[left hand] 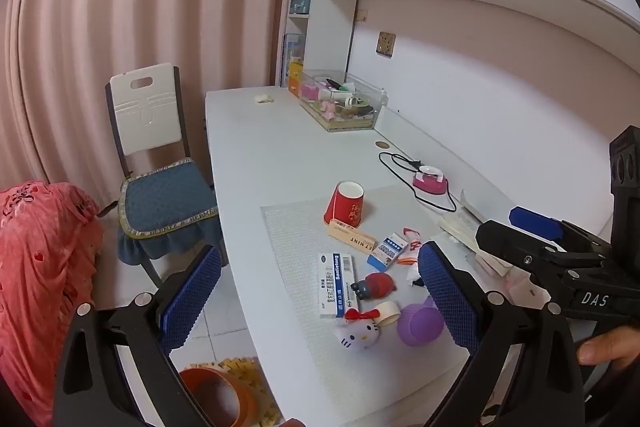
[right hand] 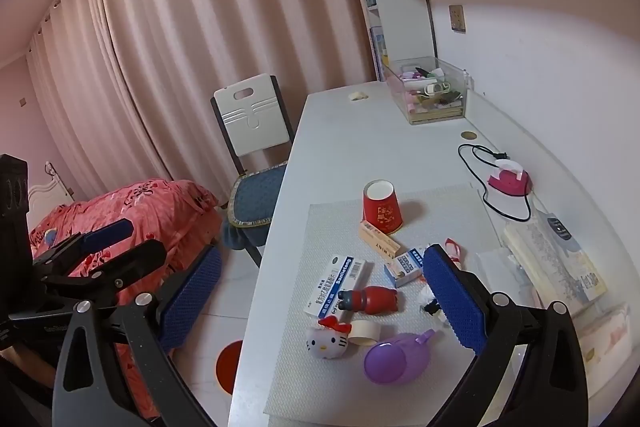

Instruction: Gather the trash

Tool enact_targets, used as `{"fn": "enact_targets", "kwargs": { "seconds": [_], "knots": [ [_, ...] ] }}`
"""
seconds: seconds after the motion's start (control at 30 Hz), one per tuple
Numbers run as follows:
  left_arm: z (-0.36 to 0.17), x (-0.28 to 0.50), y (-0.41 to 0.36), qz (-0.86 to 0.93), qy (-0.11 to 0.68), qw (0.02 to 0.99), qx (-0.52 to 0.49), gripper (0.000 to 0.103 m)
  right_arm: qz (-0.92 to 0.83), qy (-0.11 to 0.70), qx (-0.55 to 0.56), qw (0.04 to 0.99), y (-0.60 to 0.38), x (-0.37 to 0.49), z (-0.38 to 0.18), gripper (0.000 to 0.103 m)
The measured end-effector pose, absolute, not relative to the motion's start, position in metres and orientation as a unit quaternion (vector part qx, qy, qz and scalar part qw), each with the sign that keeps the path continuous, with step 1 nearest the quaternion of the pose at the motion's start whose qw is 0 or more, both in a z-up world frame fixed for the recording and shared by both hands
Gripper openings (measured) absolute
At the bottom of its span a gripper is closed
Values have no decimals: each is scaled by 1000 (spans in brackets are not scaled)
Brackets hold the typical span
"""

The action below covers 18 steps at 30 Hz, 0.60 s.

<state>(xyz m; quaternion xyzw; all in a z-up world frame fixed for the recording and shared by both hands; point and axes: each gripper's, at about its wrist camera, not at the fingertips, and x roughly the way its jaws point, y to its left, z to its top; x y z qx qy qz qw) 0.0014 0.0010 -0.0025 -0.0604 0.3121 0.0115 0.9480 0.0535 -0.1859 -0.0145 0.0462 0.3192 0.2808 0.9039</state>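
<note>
On a white mat point(left hand: 296, 227) on the desk lie an upturned red paper cup point(left hand: 345, 203) point(right hand: 381, 207), a tan mint box point(left hand: 352, 238) point(right hand: 379, 239), a long white-and-blue medicine box point(left hand: 337, 283) point(right hand: 337, 283), a small blue-and-white box point(left hand: 386, 251) point(right hand: 408, 263), a tape roll point(left hand: 389, 311) point(right hand: 364, 331), a red bottle toy point(right hand: 370, 299), a Hello Kitty head point(left hand: 358, 331) point(right hand: 326, 339) and a purple scoop point(left hand: 420, 323) point(right hand: 394, 357). My left gripper point(left hand: 320, 303) is open and empty above the desk's near edge. My right gripper point(right hand: 320, 303) is open and empty, also seen at the right in the left wrist view point(left hand: 536, 231).
An orange bin point(left hand: 218, 397) point(right hand: 229, 361) stands on the floor by the desk. A chair point(left hand: 160, 179) sits at the desk's left. A pink toy iron with cord point(left hand: 429, 182), a clear box of odds point(left hand: 340, 99), books point(right hand: 552, 259) and a red bedspread point(right hand: 132, 219) are around.
</note>
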Motion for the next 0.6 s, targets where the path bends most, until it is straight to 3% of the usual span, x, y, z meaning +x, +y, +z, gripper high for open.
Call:
{"fn": "enact_targets", "kwargs": {
  "seconds": [0.6],
  "knots": [
    [-6,4,5,14,339,938,-69,97,280,324,49,902,-187,53,-21,98]
  ]
}}
